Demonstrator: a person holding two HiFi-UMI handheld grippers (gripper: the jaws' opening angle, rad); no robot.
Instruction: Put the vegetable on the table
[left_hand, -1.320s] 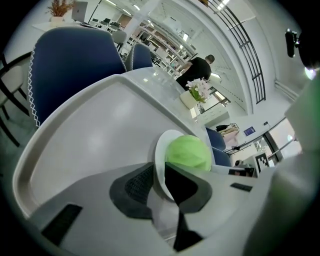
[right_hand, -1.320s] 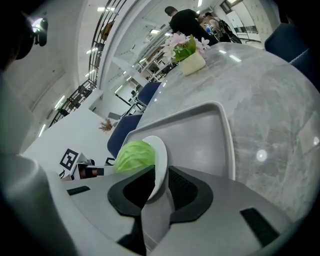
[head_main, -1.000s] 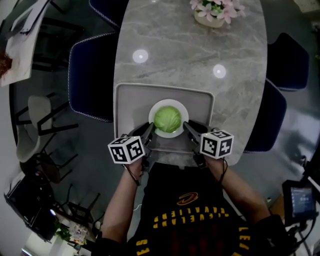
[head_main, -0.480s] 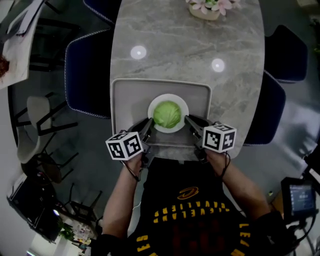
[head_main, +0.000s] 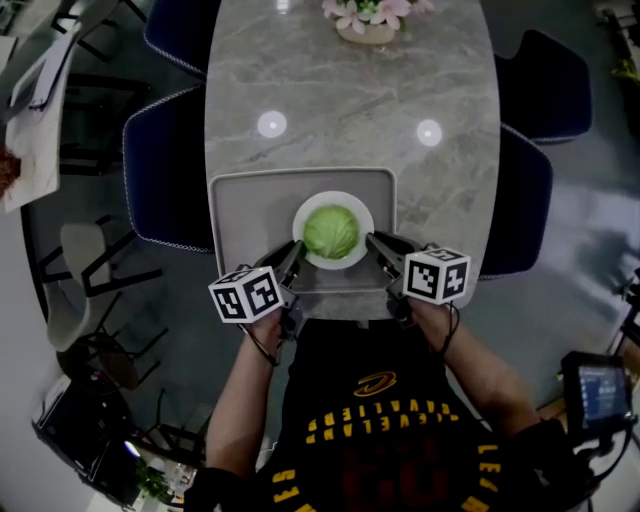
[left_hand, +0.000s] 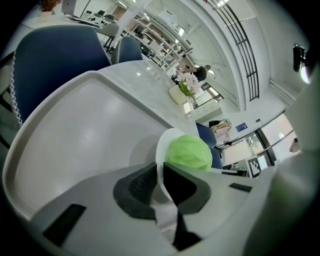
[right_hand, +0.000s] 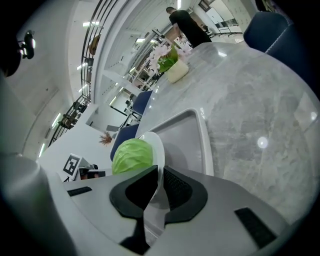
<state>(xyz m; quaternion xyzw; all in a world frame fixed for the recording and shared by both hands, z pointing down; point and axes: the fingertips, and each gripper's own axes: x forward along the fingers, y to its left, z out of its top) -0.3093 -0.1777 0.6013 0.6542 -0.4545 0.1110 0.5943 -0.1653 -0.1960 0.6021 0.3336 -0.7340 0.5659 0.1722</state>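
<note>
Nearest the camera is the person's dark shirt with yellow print, and each hand carries one tool out toward the plate (head_main: 356, 205). The left hand-held gripper (head_main: 295, 252) meets the plate at its near-left edge. Its own view shows the two dark pads of the left hand-held gripper (left_hand: 161, 177) pinched together with the thin white rim of the plate (left_hand: 161, 150) running between them. The right hand-held gripper (head_main: 372, 243) meets the plate at its near-right edge. There too the right hand-held gripper (right_hand: 159, 182) is clamped on the rim of the plate (right_hand: 159, 145).

On the middle of the plate sits the cabbage (head_main: 331, 231), a round pale-green head, between the two tools and just beyond their tips. It bulges above the rim in the left gripper view (left_hand: 189, 152) and in the right gripper view (right_hand: 131, 155).

Under and around the plate lies a grey tray (head_main: 245, 215) with a raised lip, and the plate is over its near half. Whether the plate rests on the tray or is held just clear of it cannot be told. The tray sits at the near end of a grey marble counter (head_main: 350, 100). Far beyond the plate, at the counter's other end, stands a flower pot (head_main: 365, 22) with pink blooms. Dark blue chairs (head_main: 165, 165) flank the counter on either side of the plate.
</note>
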